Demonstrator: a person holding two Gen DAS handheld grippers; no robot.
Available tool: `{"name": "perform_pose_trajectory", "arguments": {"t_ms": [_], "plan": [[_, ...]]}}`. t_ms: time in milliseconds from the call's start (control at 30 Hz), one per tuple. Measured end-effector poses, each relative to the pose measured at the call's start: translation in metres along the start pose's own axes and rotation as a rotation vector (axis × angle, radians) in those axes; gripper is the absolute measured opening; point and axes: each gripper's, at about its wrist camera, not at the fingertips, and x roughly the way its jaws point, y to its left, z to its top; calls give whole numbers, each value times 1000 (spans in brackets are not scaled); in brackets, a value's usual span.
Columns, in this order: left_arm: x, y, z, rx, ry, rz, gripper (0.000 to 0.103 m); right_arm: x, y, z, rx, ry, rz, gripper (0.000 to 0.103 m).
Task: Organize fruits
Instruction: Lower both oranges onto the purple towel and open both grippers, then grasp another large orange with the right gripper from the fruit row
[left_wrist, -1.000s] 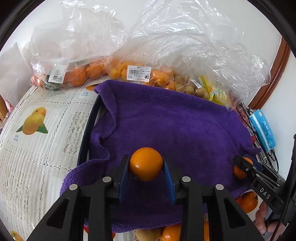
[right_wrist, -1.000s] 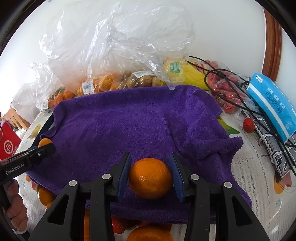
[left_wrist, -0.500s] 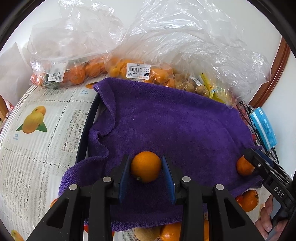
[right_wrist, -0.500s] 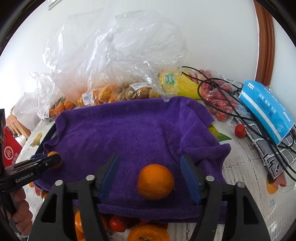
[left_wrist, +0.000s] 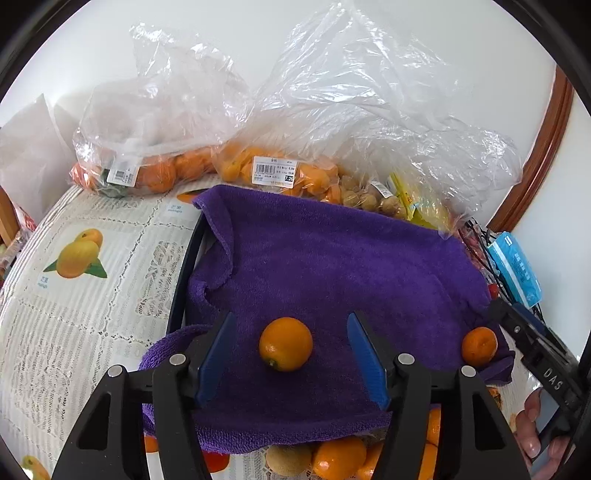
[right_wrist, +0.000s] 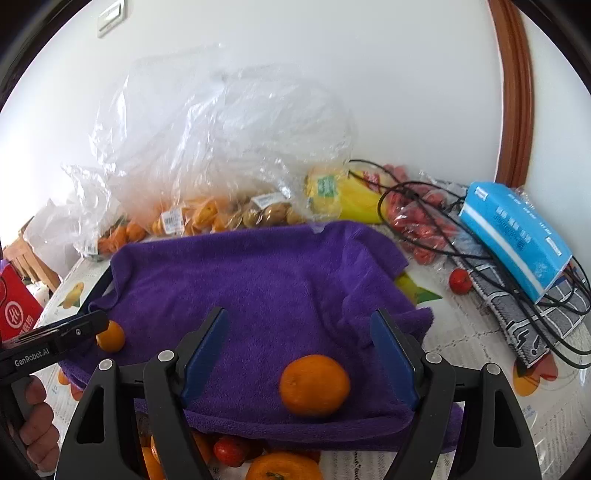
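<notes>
Both oranges are being released onto the towel (left_wrist: 332, 258). The left gripper (left_wrist: 291, 350) and right gripper (right_wrist: 299, 354) are being opened; each should be lifted clear without nudging its orange (left_wrist: 285, 344) (right_wrist: 314, 385).

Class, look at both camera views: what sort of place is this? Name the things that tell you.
Probably a home dining table after grocery shopping: a fruit-printed lace-pattern tablecloth, clear plastic bags of price-labelled oranges, a blue tissue pack, and a brown wooden door frame against a plain white wall.
</notes>
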Motion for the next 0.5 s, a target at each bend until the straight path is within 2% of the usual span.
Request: {"name": "perform_pose_trajectory", "arguments": {"t_ms": [100,300,500], "plan": [[-4,-4,0,27,-10,23,61,-6,-4,1,19,-12,-25,83],[-21,-7,4,26,-47,16,63,-22,-1,0,18,11,-61,83],[-36,-11,6,44,-69,21,63,-48,10,-10,-47,0,-90,83]]}}
